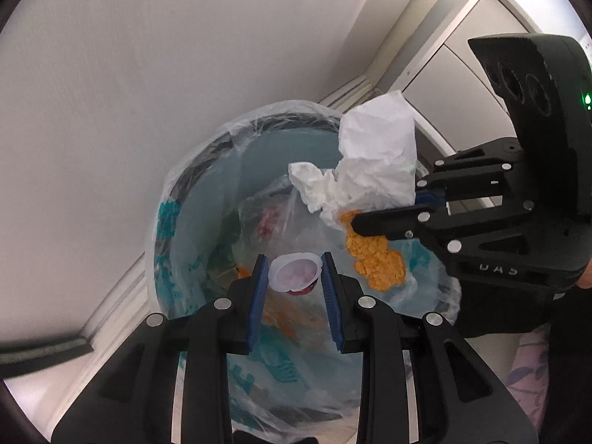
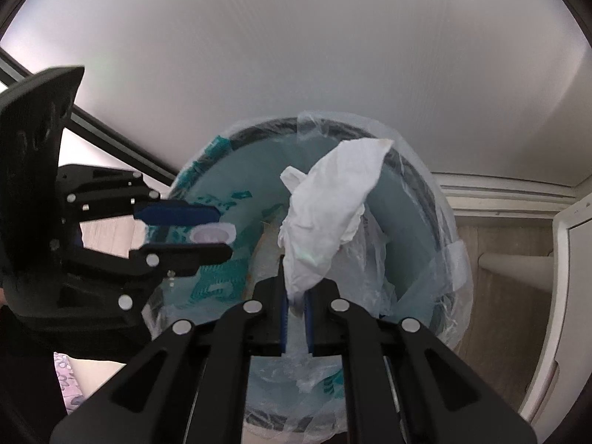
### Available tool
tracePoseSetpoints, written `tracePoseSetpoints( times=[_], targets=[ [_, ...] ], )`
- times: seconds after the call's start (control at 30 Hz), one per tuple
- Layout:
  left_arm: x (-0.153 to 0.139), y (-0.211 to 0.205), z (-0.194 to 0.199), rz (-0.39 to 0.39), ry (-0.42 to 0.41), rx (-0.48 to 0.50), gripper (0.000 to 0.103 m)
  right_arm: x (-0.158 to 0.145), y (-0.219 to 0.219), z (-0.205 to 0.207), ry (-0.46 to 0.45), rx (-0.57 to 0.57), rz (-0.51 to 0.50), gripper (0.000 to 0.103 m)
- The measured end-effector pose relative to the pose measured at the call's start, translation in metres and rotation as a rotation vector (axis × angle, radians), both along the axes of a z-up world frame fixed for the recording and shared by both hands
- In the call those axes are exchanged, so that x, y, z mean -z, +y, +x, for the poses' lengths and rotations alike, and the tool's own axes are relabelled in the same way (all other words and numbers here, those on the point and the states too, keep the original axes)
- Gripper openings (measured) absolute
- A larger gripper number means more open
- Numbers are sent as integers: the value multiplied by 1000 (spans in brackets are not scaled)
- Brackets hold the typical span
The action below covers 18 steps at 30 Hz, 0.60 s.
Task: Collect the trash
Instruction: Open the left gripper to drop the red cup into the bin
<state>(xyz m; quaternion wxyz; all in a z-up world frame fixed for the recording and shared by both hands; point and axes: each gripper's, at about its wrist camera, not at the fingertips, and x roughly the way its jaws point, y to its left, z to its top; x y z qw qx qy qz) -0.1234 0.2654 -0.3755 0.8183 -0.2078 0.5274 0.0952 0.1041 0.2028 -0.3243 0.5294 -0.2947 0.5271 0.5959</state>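
I have both loads over the round bin lined with clear plastic (image 1: pixel 192 170): my left claw (image 1: pixel 295 272) pinches a small white plastic cup (image 1: pixel 295 271), my right claw (image 2: pixel 295 301) a crumpled white tissue (image 2: pixel 329 199). Next, I judge, release both inside the rim.

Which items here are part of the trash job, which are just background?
Job:
- small plastic cup, clamped in left hand-held gripper
- crumpled white tissue, pinched in right hand-held gripper
- orange crumbly scrap hanging under the tissue
- lined trash bin below both

Background:
- white wall
- baseboard
- white cabinet
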Motion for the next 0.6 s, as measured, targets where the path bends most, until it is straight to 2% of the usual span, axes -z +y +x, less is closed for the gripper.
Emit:
tracePoseSetpoints(
  times=[0.3, 0.6],
  targets=[
    [19, -9, 12, -3, 46, 64, 27, 17, 17, -4, 23, -22, -26, 9],
    [35, -1, 14, -19, 61, 45, 27, 32, 28, -12, 18, -49, -57, 9]
  ],
)
